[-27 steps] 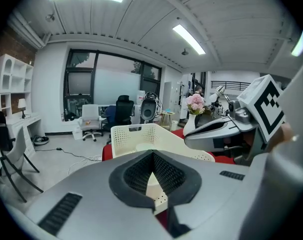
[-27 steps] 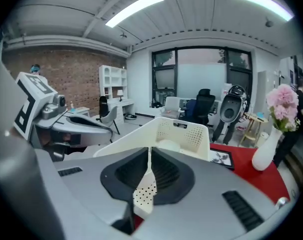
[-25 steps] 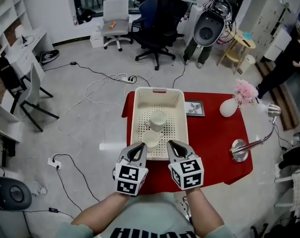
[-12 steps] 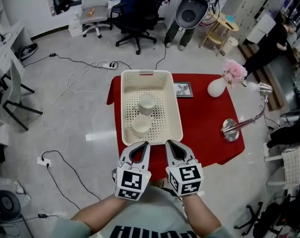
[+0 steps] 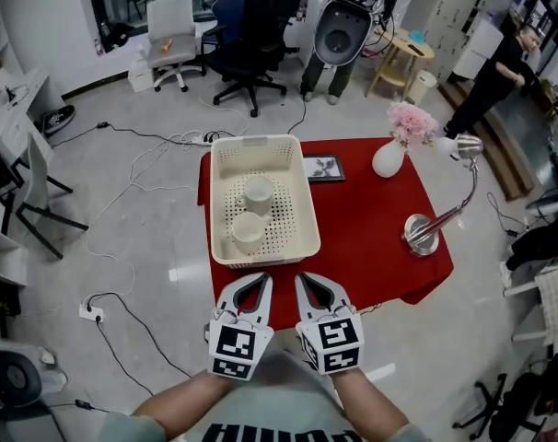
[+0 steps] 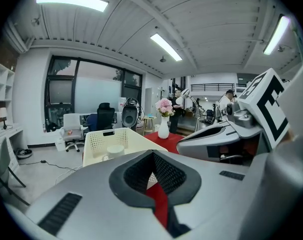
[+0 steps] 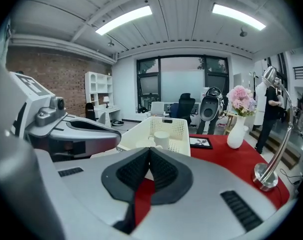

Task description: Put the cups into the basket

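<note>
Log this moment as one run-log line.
far cup and near cup: in basket | left gripper: shut, empty | right gripper: shut, empty | task: looks done

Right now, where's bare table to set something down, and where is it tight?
Biggest bare patch: red cloth between the basket and the lamp base, nearer than the picture frame. Also the near right corner. Crowded: far edge with frame and vase; the basket fills the left side.
</note>
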Demonstrator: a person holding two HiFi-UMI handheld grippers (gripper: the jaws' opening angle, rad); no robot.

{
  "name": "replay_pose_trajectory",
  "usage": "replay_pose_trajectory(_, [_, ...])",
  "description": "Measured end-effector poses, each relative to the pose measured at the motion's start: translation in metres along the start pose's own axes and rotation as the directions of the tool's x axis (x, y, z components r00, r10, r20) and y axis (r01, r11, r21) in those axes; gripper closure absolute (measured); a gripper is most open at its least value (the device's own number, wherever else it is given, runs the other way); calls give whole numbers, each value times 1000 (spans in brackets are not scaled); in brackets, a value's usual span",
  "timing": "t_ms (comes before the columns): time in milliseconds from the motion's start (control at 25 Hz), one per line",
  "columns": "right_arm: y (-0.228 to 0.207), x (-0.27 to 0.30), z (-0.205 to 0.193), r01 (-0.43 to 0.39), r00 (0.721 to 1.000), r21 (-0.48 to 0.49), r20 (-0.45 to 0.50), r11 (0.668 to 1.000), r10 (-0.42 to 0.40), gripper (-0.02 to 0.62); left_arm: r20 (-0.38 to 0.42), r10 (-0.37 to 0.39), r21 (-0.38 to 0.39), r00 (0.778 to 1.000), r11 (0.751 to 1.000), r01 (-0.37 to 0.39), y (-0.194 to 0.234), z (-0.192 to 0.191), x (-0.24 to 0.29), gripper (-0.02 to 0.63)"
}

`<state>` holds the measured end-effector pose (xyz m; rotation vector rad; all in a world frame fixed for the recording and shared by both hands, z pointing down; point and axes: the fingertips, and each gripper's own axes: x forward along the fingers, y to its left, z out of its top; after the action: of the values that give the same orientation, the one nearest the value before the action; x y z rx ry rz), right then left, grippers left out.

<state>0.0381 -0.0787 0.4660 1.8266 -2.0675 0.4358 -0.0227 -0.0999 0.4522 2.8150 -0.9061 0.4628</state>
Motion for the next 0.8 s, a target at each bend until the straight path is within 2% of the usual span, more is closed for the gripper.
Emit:
replay_pose_trajectory(200, [-7,-35,-8,-10,1000,-10,25,1000,10,580,10,18,-29,1000,999,-18,-33,-1,-17,603])
replay_pose_trajectory(480, [-9,-74,-22,-52,997,8,49,999,52,580,-25,100,-14,995,995,-101,-63,-11,-44,603])
replay_pose_trajectory(800, [3,-96,-32,-41,998,17,42,999,40,581,-27,81,31,996,996,-80,-82,-14,-59,603])
